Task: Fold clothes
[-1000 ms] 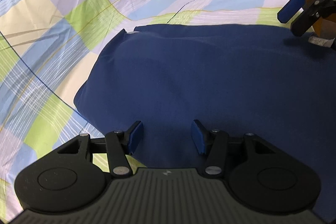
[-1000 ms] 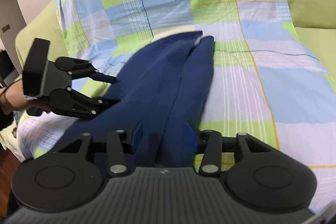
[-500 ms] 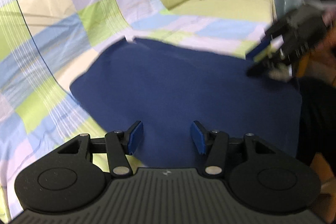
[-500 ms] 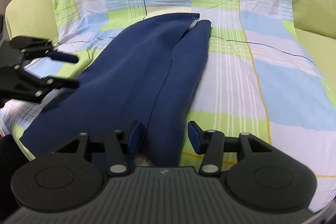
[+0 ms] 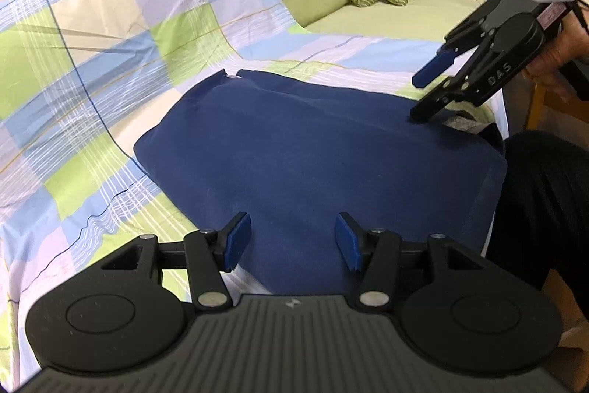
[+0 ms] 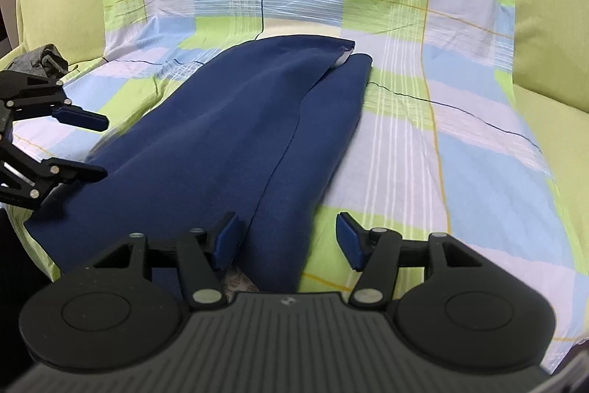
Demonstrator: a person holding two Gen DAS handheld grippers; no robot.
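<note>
Navy garment lies folded lengthwise on the plaid sheet over the sofa. Left gripper & right gripper both w/ fingers spread wide, holding nothing, hovering above the cloth.

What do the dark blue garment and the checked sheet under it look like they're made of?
Dark blue garment: probably soft matte knit, maybe cotton; no sheen, broad soft folds. Checked sheet: probably thin woven cotton; sharp creases, printed stripes. Neither is certain from looks alone.
</note>
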